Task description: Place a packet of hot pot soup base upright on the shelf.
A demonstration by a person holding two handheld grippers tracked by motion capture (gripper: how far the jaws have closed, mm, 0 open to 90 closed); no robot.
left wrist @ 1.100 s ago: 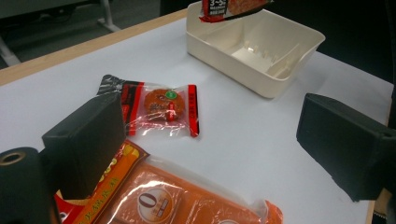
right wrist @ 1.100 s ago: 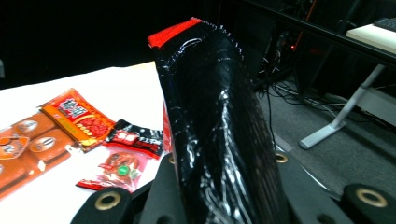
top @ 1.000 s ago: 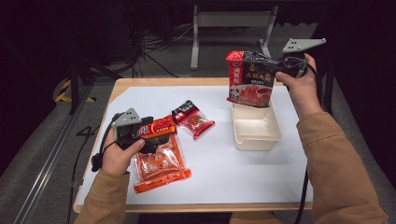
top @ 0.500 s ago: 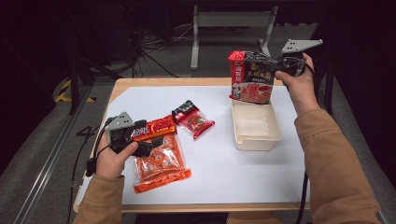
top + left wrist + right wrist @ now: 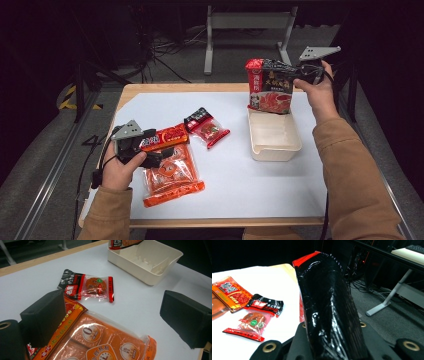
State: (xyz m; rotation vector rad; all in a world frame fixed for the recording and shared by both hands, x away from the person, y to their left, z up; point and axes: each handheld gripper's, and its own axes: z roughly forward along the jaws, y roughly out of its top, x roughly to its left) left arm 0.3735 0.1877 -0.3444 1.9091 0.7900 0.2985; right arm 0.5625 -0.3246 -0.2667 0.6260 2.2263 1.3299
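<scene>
While the right gripper (image 5: 306, 75) clamps the top edge of the black-and-red soup-base pouch (image 5: 269, 86), the pouch hangs upright with its lower edge just inside the far end of the cream tray (image 5: 274, 149). Seen from the right gripper view, the glossy pouch (image 5: 329, 307) rises straight out from between the closed jaws, so the grip looks firm. Below it the tray (image 5: 146, 270) has nothing else inside as far as the pictures show, which suggests packing has only begun: the first item is over its place but not yet laid down or let go.

Over at the person's other side, the left gripper (image 5: 150, 150) stands with its jaws apart, holding nothing. One jaw sits over the header of the large orange snack pack (image 5: 100, 340); the other hangs off past the pack's side, above bare white table (image 5: 240, 185). Just ahead of those jaws lies the small red candy packet (image 5: 87, 287), and the tray sits farther beyond it.

Judging from this, what remains is to lower and release the pouch, then close on the orange pack and the small packet and carry each to the tray.
</scene>
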